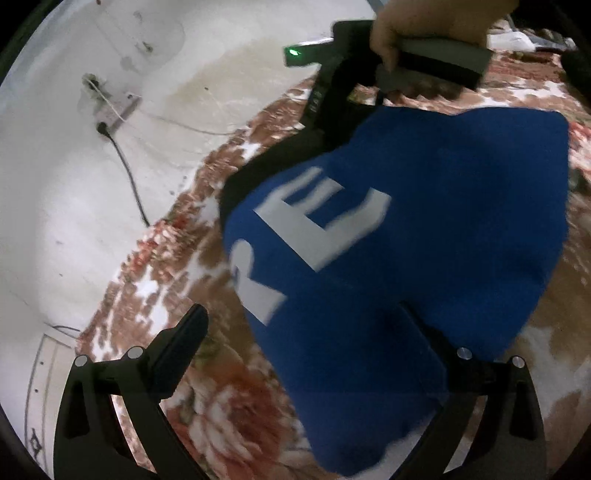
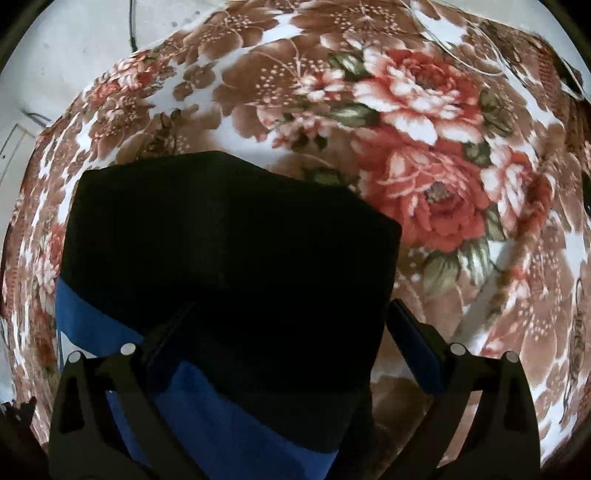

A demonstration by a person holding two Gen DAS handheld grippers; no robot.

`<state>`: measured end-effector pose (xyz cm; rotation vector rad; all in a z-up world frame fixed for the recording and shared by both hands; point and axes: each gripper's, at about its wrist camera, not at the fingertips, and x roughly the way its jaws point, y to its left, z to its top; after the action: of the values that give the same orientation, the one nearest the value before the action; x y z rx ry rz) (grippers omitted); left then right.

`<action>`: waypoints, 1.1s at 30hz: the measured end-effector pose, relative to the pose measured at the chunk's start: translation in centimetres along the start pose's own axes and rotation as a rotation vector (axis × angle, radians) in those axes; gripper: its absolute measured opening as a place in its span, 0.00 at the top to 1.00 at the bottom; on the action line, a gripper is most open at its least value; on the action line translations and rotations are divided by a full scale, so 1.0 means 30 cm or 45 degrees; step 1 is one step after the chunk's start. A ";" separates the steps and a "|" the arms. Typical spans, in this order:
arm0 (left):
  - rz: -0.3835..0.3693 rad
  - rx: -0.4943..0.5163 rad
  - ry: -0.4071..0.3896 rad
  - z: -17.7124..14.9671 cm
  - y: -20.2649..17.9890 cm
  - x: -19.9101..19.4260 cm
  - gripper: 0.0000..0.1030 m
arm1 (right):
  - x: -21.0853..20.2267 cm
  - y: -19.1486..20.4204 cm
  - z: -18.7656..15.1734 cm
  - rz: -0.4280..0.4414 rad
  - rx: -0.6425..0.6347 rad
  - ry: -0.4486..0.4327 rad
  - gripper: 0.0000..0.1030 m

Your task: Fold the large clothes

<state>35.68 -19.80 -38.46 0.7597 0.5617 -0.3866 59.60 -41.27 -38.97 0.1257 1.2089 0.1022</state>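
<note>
left gripper (image 1: pixel 303 325) jaws wide, nothing between the tips; right finger lies on or over the blue cloth, contact unclear, left finger over bare blanket. right gripper (image 2: pixel 291 314) jaws wide too, both fingers straddling the black part of the garment; cloth sits between them but they are not pinched on it.

one garment (image 1: pixel 406 229): blue with big pale letters "re", partly blurred, and a black panel (image 2: pixel 229 236) at its far end. it lies on a floral blanket (image 2: pixel 424 147), folded or bunched, no sleeves showing. in the left view the blue edge runs diagonally from near the left finger up to the black part; rounded corner at upper right. in the right view the black edge makes a blunt angled front, blue band under it at lower left.

open room: blanket bare ahead of and right of the black panel in the right view; bare strip left of the blue in the left view, ending at the blanket's edge where the white floor (image 1: pixel 74 221) starts.

in the left view the right hand (image 1: pixel 424 26) grips its tool at top, one green light (image 1: pixel 294 52) lit on it. one power strip (image 1: pixel 110 110) on the floor, one black cable (image 1: pixel 127 170) running from it toward the blanket, thin white wires beside. white cord (image 2: pixel 461 48) loops on the blanket's far right in the right view.

counts: two grippers, one garment, one blanket, one power strip.
</note>
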 end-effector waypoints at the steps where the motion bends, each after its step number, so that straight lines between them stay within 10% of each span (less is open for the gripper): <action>1: -0.005 0.002 0.001 -0.007 -0.001 -0.009 0.05 | -0.016 0.009 -0.002 -0.026 -0.040 -0.017 0.05; 11: -0.110 -0.302 0.029 0.050 0.182 -0.112 0.05 | -0.384 0.119 -0.256 -0.054 -0.057 -0.171 0.05; 21: -0.550 -0.927 0.310 -0.025 0.363 0.136 0.05 | -0.199 0.011 -0.524 0.025 0.149 0.056 0.05; 33: -0.890 -1.104 0.502 -0.069 0.407 0.356 0.05 | -0.142 0.005 -0.493 0.135 0.146 0.117 0.05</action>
<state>49.72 -11.48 -39.60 -0.2370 1.2637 -0.5735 44.26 -41.12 -40.14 0.2881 1.3003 0.1320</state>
